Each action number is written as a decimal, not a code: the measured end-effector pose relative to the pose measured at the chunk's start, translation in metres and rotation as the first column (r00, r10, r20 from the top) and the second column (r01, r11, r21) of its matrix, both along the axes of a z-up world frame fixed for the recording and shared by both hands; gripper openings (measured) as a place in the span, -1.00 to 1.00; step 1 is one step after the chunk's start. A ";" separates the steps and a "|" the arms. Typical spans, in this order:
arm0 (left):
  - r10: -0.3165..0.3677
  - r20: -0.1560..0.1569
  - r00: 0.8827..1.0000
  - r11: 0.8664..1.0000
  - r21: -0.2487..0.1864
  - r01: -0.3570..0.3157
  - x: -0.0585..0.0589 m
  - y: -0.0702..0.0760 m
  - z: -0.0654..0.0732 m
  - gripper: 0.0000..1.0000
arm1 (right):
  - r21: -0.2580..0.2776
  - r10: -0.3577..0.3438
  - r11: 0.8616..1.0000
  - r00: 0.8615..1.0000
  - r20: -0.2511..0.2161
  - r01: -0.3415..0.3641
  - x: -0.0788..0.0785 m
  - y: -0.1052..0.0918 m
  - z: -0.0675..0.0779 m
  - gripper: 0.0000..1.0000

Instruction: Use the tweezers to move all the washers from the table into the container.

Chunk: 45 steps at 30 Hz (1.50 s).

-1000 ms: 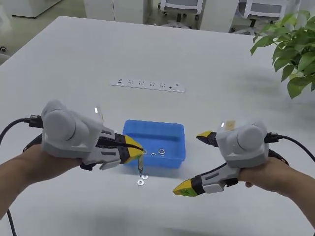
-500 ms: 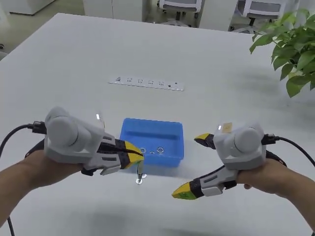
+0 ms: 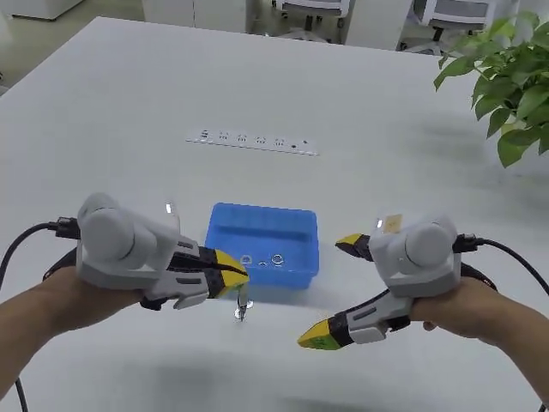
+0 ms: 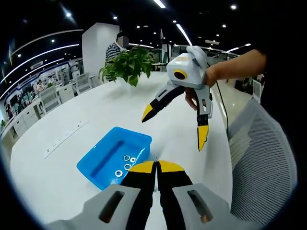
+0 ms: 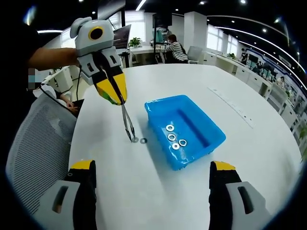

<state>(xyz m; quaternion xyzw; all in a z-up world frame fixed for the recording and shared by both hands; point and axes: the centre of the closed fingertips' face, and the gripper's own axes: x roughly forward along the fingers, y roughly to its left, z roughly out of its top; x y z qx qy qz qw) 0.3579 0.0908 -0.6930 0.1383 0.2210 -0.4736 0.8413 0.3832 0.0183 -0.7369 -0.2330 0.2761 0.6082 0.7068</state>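
White table (image 3: 386,129). Bears a blue container (image 3: 262,225) just ahead of the fingers (image 3: 225,263) of the left gripper (image 3: 238,271). Also bears two loose washers (image 5: 143,141) just below those fingertips, near the container's wall but apart from it. Has a white socket strip (image 3: 251,142) well beyond those fingers.

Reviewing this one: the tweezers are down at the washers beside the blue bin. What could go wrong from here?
1. The thin metal tweezers in the shut left gripper touch a small flat metal washer lying flat on the white table; it may slip or flick away.
2. A second washer lies close beside it and could get nudged.
3. The blue plastic container has a raised wall that could knock a loosely pinched washer off.
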 end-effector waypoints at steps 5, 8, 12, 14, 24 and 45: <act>-0.005 0.006 1.000 1.000 0.007 0.005 0.001 0.002 -0.001 -0.89 | 0.006 0.021 1.000 1.000 0.001 -0.021 -0.003 0.004 0.001 0.93; -0.017 0.011 1.000 1.000 0.020 0.017 0.000 0.002 -0.002 -0.89 | 0.015 0.049 0.999 0.999 -0.003 -0.049 -0.007 0.009 0.002 0.86; -0.033 0.010 0.999 0.999 0.028 0.033 -0.002 0.000 -0.001 -0.90 | 0.021 0.076 0.997 0.997 -0.001 -0.076 -0.010 0.015 0.002 0.79; -0.040 0.011 0.999 0.999 0.033 0.040 -0.003 -0.001 0.000 -0.90 | 0.032 0.098 0.995 0.995 0.002 -0.098 -0.011 0.020 0.003 0.73; -0.092 0.002 0.996 0.994 0.056 0.092 -0.010 -0.007 0.003 -0.90 | 0.048 0.226 0.973 0.974 0.024 -0.227 -0.022 0.040 0.006 0.31; -0.161 -0.024 0.987 0.982 0.094 0.162 -0.012 -0.004 0.001 -0.90 | 0.054 0.398 0.915 0.917 0.039 -0.400 -0.036 0.077 -0.001 -0.44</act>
